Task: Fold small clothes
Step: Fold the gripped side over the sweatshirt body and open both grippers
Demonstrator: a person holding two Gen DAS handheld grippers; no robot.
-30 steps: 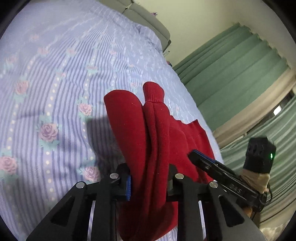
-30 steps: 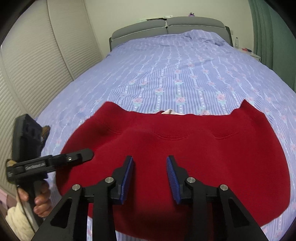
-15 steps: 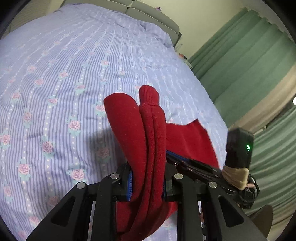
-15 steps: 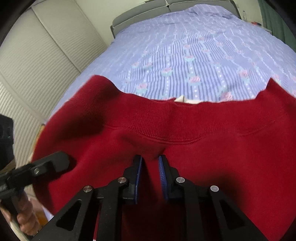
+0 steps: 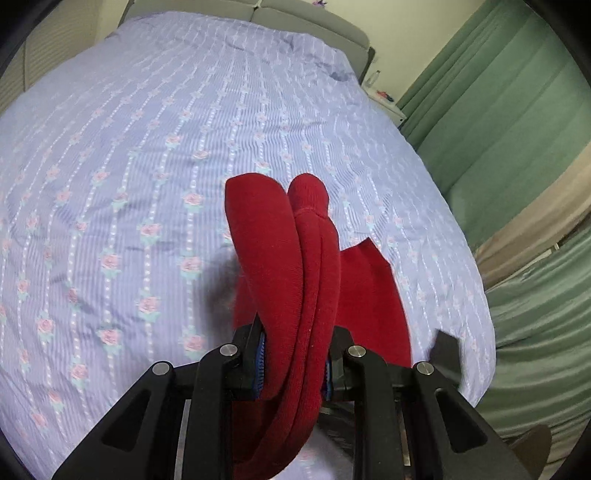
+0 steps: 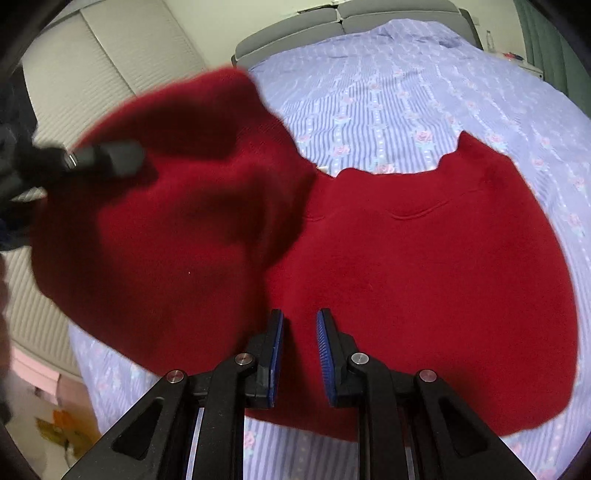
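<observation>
A red knit sweater [image 6: 424, 258] lies on the bed, collar toward the headboard. My left gripper [image 5: 293, 363] is shut on a bunched fold of the sweater [image 5: 295, 266] and holds it up off the bed. That lifted side shows blurred in the right wrist view [image 6: 166, 221], with the left gripper [image 6: 103, 158] at its edge. My right gripper [image 6: 299, 332] has its blue pads a little apart, low over the sweater's near hem, and grips nothing that I can see.
The bed has a lilac striped floral sheet [image 5: 147, 147] and a grey headboard [image 6: 332, 22]. Green curtains [image 5: 517, 129] hang to the right. A ribbed white wardrobe [image 6: 110, 66] stands to the left. A nightstand [image 5: 384, 99] sits by the headboard.
The left gripper has swung the sweater's left side up and over toward the middle. The right gripper's jaws, nearly closed on the hem half a second ago, have opened slightly.
</observation>
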